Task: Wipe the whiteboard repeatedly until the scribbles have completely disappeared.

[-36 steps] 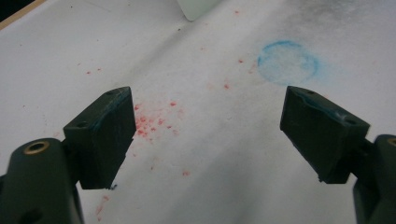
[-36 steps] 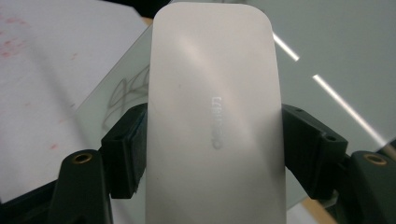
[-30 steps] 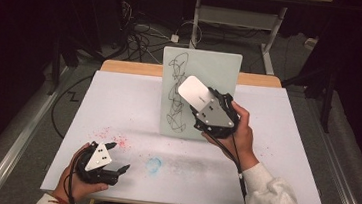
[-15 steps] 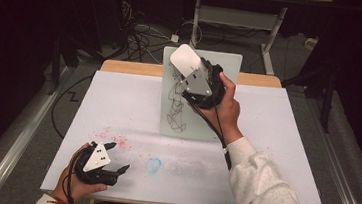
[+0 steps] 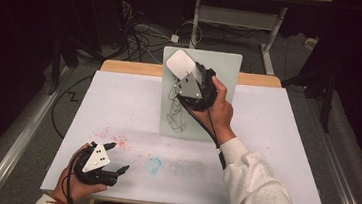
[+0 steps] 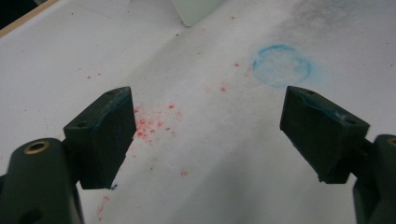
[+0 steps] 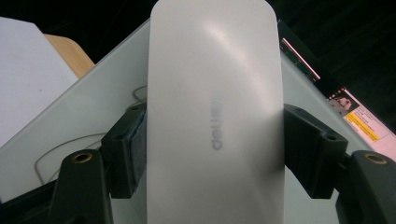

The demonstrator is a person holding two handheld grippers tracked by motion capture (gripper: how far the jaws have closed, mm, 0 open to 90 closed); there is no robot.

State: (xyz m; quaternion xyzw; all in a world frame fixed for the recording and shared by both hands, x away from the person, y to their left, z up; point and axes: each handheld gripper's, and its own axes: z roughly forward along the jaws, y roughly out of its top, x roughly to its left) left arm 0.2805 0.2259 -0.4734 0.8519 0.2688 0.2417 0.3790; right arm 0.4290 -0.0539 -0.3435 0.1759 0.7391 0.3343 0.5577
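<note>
White eraser in right hand-held gripper, now higher up board; left wide.

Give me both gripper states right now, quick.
Left gripper: open, holding nothing, low over the table.
Right gripper: shut on the eraser, held up at the whiteboard.

Right claw grips white eraser against upright scribbled whiteboard — left claw rests open-jawed on bench near red specks.
</note>
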